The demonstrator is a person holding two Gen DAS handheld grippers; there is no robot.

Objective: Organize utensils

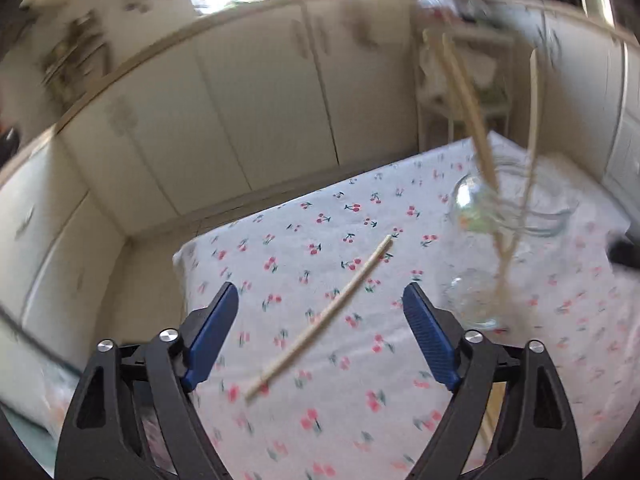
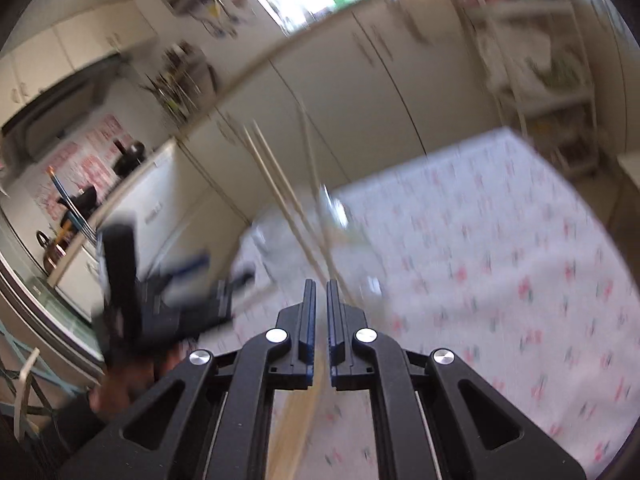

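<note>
A single wooden chopstick (image 1: 320,318) lies diagonally on the cherry-print tablecloth (image 1: 348,420), between and just beyond the fingers of my left gripper (image 1: 320,300), which is open and empty above it. To its right stands a clear glass jar (image 1: 486,256) with several wooden chopsticks (image 1: 464,88) leaning in it. My right gripper (image 2: 319,286) is shut, or nearly so, with a narrow gap and nothing visibly between the tips. The jar and its chopsticks (image 2: 280,188) appear blurred just beyond it. The left gripper (image 2: 160,292) shows blurred at the left of the right wrist view.
The table's far edge (image 1: 320,196) faces cream kitchen cabinets (image 1: 248,112). A white wire rack (image 2: 552,92) stands past the far right corner. A dark object (image 1: 624,252) sits at the table's right edge. Another wooden stick (image 1: 494,408) lies partly under my left gripper's right finger.
</note>
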